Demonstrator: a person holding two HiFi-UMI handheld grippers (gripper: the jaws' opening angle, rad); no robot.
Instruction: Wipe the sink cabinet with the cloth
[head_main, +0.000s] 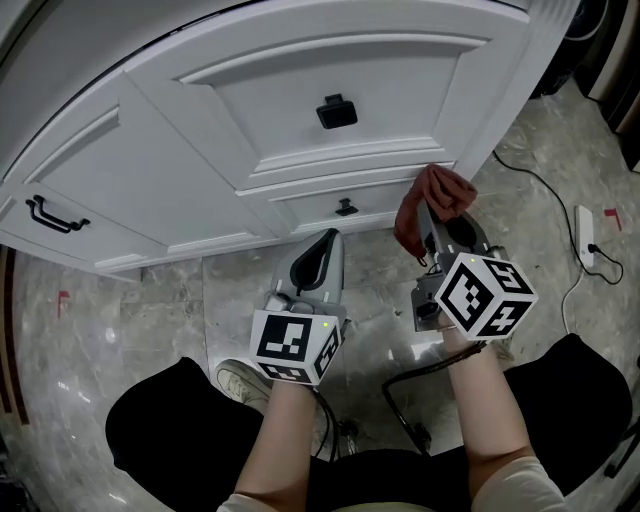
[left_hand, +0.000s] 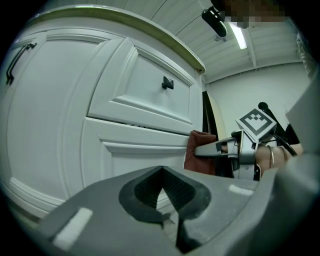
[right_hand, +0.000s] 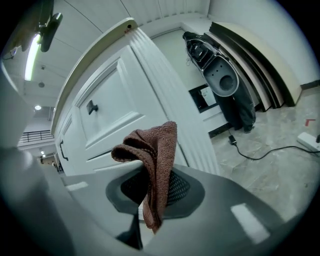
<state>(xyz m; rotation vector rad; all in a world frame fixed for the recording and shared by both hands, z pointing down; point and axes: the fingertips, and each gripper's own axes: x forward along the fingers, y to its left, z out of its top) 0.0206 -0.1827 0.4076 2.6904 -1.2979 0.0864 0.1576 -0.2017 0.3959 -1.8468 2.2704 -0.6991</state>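
The white sink cabinet (head_main: 300, 120) fills the top of the head view, with a dark knob (head_main: 337, 111) on its middle drawer. My right gripper (head_main: 428, 215) is shut on a reddish-brown cloth (head_main: 432, 203), which bunches up close to the cabinet's lower drawer at its right end. In the right gripper view the cloth (right_hand: 152, 160) hangs folded over the jaws. My left gripper (head_main: 322, 248) points at the cabinet base, shut with nothing in it. The left gripper view shows its jaws closed before the cabinet (left_hand: 100, 115), the cloth (left_hand: 200, 150) at the right.
A small dark pull (head_main: 346, 207) sits on the lower drawer and a black bar handle (head_main: 52, 215) on the left door. A white power strip (head_main: 587, 235) with a black cable lies on the marble floor (head_main: 200, 320) at the right. My legs and a shoe (head_main: 240, 380) are below.
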